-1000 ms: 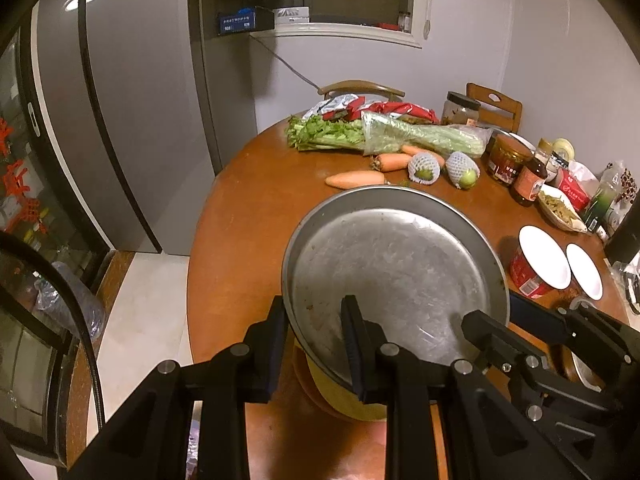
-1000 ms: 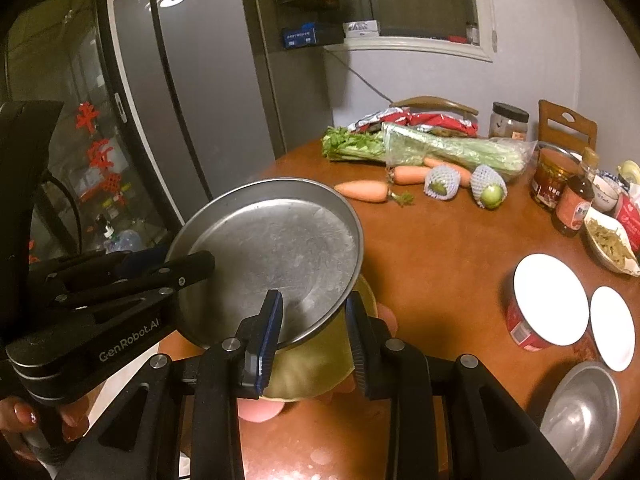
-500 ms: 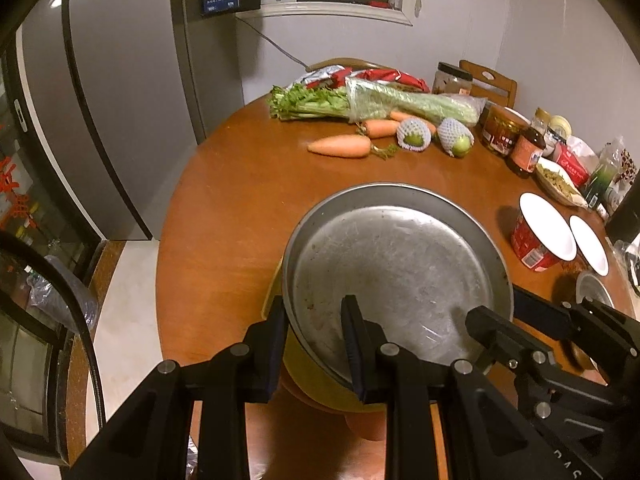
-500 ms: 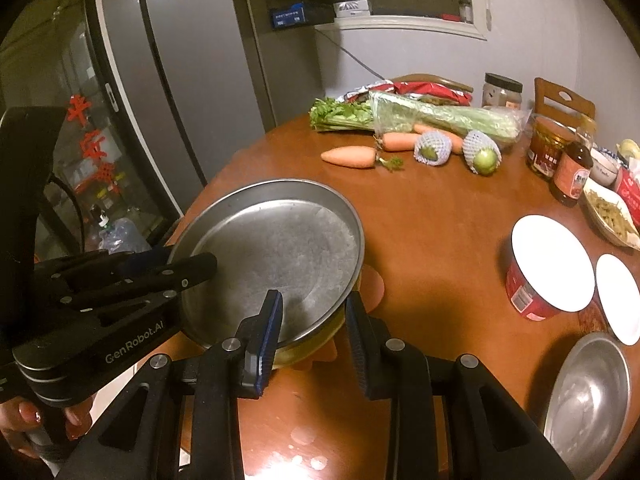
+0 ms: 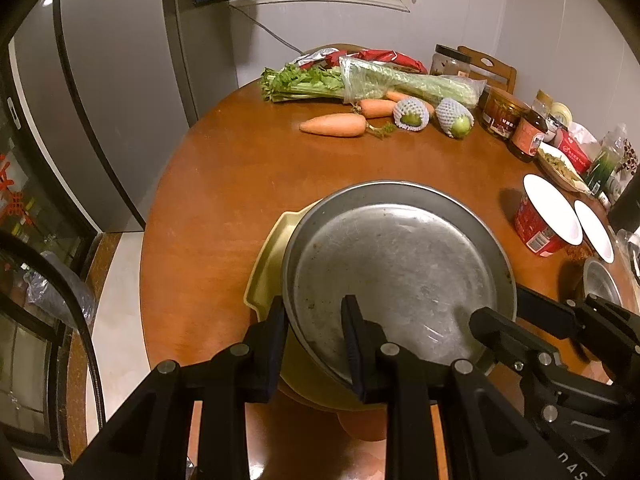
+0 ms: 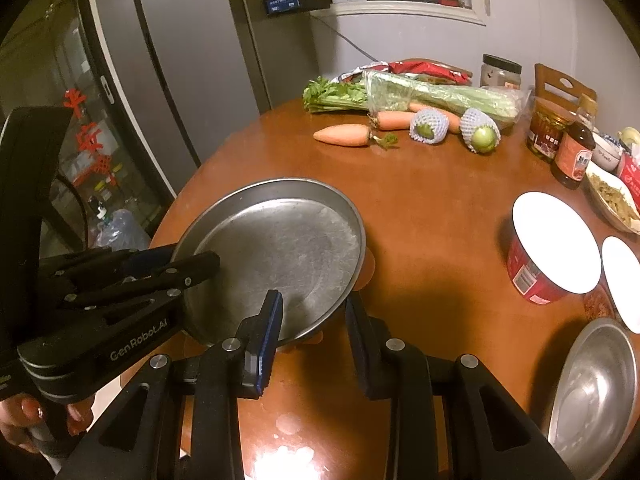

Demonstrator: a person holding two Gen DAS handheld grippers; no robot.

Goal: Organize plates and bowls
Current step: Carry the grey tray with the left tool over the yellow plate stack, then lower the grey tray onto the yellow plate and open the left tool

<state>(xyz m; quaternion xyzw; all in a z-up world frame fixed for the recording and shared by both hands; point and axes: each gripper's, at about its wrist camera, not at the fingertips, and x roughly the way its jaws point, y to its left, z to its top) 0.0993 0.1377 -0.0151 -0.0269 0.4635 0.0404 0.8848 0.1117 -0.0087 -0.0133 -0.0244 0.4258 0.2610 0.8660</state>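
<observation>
I am clamping both the left gripper [image 5: 314, 328] and the right gripper [image 6: 314, 326] on the near rim of the metal plate [image 5: 400, 272], holding it over the yellow plate [image 5: 268, 264] on the round table [image 5: 240, 184]

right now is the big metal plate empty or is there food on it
Empty. The metal plate shows only bare, scuffed metal with light smears in both wrist views. It sits on a yellow plate, with both grippers clamped on its rim.

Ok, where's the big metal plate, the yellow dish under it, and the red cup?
metal plate [image 5: 400, 272], left wrist view, its flat middle.
yellow dish [image 5: 266, 268], left wrist view, its left rim.
red cup [image 6: 528, 272], right wrist view, its red side.
</observation>
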